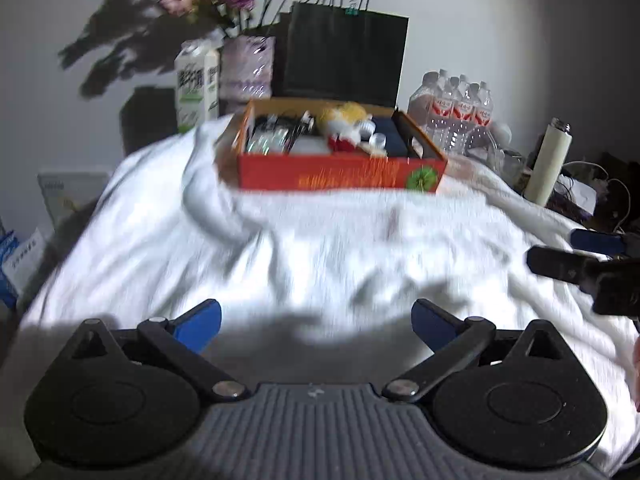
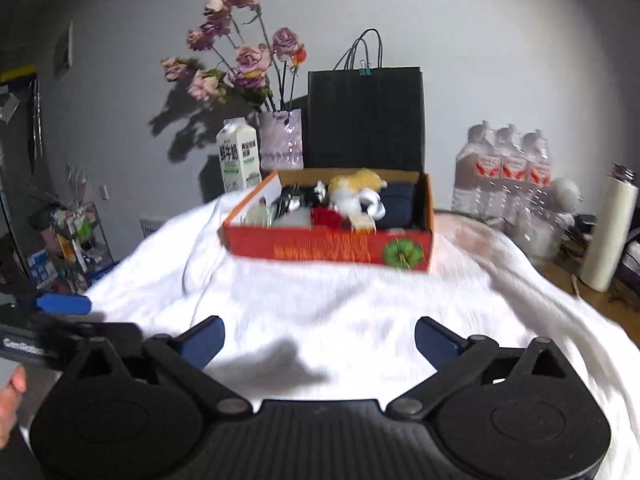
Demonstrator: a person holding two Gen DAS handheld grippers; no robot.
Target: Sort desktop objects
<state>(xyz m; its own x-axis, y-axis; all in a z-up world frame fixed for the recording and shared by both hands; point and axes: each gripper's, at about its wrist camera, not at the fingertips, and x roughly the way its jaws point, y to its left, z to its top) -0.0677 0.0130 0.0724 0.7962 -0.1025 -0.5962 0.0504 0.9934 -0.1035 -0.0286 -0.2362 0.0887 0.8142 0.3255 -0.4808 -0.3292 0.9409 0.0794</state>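
Note:
An open orange-red cardboard box (image 1: 340,174) (image 2: 328,246) sits at the far side of a white cloth (image 1: 280,248) (image 2: 340,304). Inside it lie a yellow and white plush toy (image 1: 346,118) (image 2: 356,186), a dark blue case (image 2: 396,206), black cables and small white items. My left gripper (image 1: 316,320) hangs open over the near cloth with nothing between its blue pads. My right gripper (image 2: 320,340) is open and empty too. The right gripper shows at the right edge of the left wrist view (image 1: 576,256); the left one shows at the left edge of the right wrist view (image 2: 68,312).
Behind the box stand a milk carton (image 1: 198,88) (image 2: 238,158), a vase of dried roses (image 2: 280,144), a black paper bag (image 1: 344,60) (image 2: 366,118) and a pack of water bottles (image 1: 456,114) (image 2: 504,172). A white flask (image 1: 548,164) (image 2: 608,232) stands among cables at the right.

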